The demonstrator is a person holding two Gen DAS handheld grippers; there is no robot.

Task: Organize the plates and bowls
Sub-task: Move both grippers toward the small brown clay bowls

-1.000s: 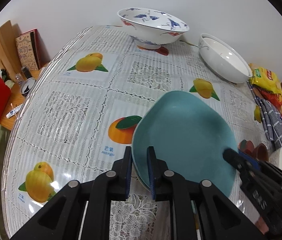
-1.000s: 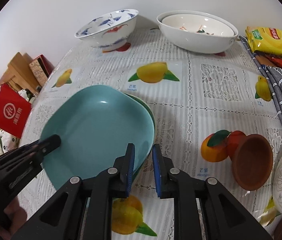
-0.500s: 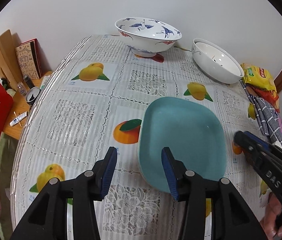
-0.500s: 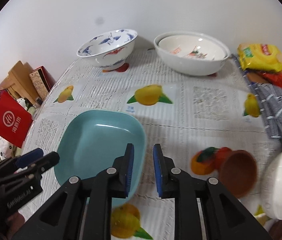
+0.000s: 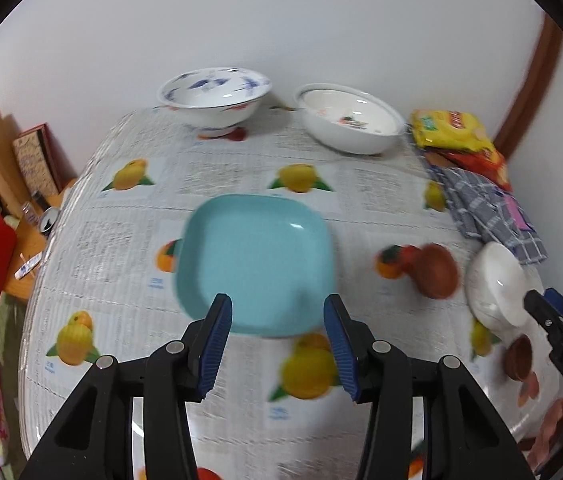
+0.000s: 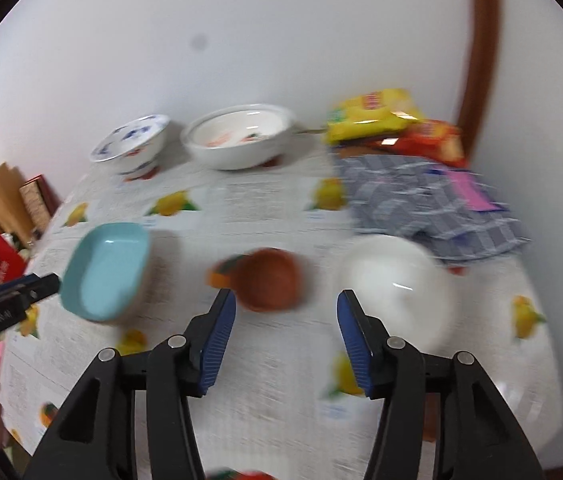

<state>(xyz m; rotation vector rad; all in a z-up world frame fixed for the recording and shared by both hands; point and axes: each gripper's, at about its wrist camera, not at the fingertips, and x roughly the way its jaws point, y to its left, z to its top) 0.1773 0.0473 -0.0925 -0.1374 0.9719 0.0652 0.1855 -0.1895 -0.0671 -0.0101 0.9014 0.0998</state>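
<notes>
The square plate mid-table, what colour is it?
Plain teal-blue, no pattern: the square plate shows best in the left wrist view.

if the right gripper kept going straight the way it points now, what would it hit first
Probably the brown clay bowl. It lies just beyond the open right gripper, slightly left of its centre line, with the white bowl off to the right. The frame is blurred, so it could instead land on the tablecloth between them.

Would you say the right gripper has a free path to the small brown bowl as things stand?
Probably yes. The right gripper is open and empty, and the brown bowl sits just beyond its fingertips on the table with nothing between them. The white bowl lies off to one side, apart from it.
</notes>
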